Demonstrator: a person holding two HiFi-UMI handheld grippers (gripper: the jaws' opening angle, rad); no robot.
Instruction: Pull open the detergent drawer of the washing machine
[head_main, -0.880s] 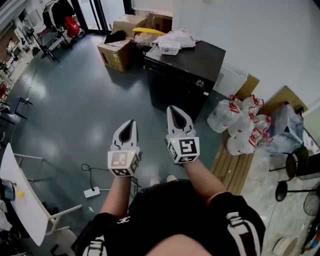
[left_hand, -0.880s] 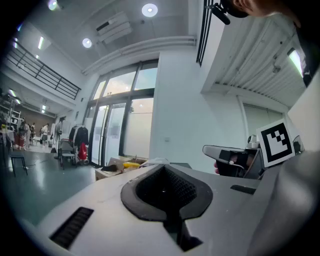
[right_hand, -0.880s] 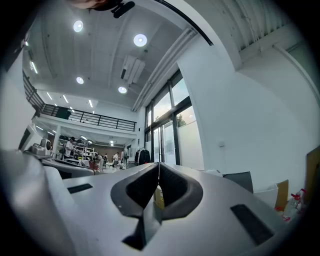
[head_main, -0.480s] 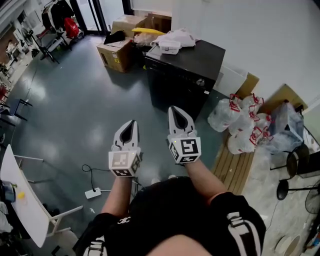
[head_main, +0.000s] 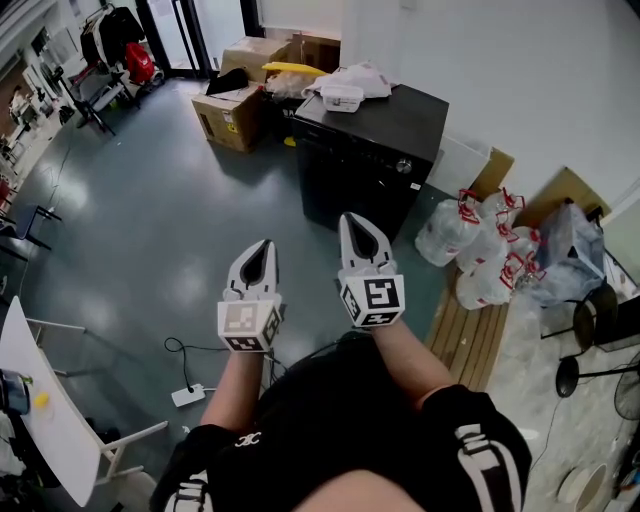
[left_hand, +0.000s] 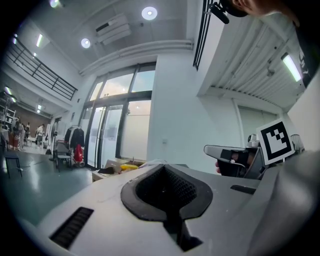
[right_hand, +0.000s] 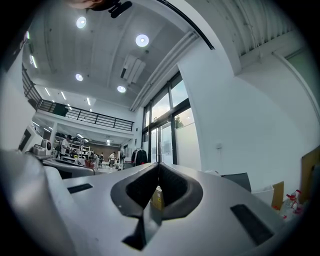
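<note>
Head view shows the left gripper (head_main: 256, 250) and right gripper (head_main: 355, 222) closed and empty, not yet at the washing machine (head_main: 375, 160). Next, step closer.

The washing machine (head_main: 372, 150) front is too dark in the head view to pick out any detergent drawer. White table (head_main: 45, 430) gets chopped by the left edge, fan (head_main: 627, 400) by the right.

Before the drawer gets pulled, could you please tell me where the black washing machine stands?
In the head view the black washing machine stands upper centre against the white wall, between brown cardboard boxes at picture-left and white plastic bags at picture-right.
</note>
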